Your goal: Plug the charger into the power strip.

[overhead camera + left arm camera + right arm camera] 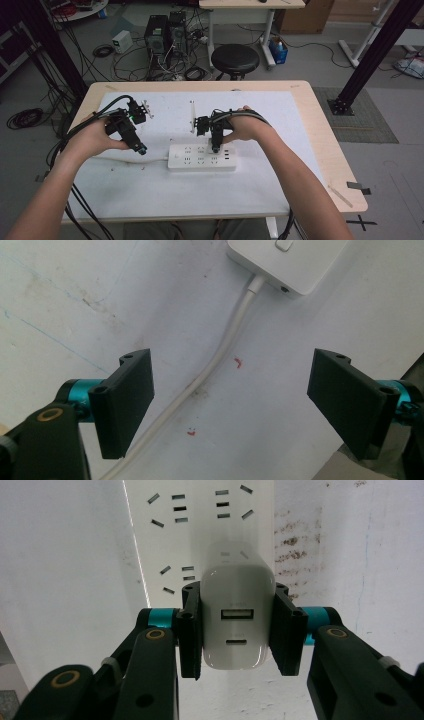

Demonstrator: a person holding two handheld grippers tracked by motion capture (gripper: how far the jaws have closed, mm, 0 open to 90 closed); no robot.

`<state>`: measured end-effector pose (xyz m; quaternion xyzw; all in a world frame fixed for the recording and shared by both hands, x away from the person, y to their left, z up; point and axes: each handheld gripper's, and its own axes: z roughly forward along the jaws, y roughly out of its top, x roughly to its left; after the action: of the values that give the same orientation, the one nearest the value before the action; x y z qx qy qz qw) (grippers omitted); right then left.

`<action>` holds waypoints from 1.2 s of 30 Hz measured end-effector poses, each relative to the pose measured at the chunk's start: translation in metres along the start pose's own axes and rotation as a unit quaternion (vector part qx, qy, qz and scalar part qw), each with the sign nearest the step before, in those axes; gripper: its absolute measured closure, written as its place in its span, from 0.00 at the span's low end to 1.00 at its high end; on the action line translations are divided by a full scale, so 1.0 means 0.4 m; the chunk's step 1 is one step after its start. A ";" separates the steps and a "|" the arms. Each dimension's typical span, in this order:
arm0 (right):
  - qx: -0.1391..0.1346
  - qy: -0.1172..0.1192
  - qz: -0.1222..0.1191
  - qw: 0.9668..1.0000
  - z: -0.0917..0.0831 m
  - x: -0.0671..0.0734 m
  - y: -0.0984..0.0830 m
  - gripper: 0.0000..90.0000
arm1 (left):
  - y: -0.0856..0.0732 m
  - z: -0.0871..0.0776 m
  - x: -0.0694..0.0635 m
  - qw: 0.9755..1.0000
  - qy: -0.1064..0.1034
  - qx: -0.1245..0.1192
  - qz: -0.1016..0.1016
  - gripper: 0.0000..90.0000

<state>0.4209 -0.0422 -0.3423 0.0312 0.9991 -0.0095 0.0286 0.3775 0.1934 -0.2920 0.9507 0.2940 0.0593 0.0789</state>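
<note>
Right tongs [239, 630] clamped on charger [235, 615]; press squarely into power strip [200, 525] at twelve o'clock; left tongs [235, 405] apart.

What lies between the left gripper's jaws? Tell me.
The power strip's white cable runs across bare table between the open left gripper, untouched, in the left gripper view.

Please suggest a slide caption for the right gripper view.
Right gripper clamps a white charger over a socket of the power strip.
</note>
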 end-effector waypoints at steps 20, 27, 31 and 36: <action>0.003 -0.024 -0.044 0.999 0.006 0.016 0.017 0.69 | 0.017 0.012 -0.011 1.000 -0.007 0.004 0.005 0.21; 0.003 -0.015 -0.042 0.999 0.007 0.011 0.018 0.69 | 0.020 0.011 -0.015 1.000 -0.009 0.003 0.009 0.21; 0.006 -0.017 -0.045 0.999 0.007 0.012 0.020 0.69 | 0.021 0.010 -0.014 1.000 -0.009 0.004 0.010 0.21; 0.006 -0.015 -0.052 0.999 0.007 0.010 0.021 0.69 | 0.021 0.015 -0.011 1.000 -0.010 0.003 0.010 0.21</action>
<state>0.4177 -0.0335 -0.3454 -0.0203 0.9987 -0.0173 0.0428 0.3797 0.1834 -0.2965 0.9545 0.2837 0.0496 0.0780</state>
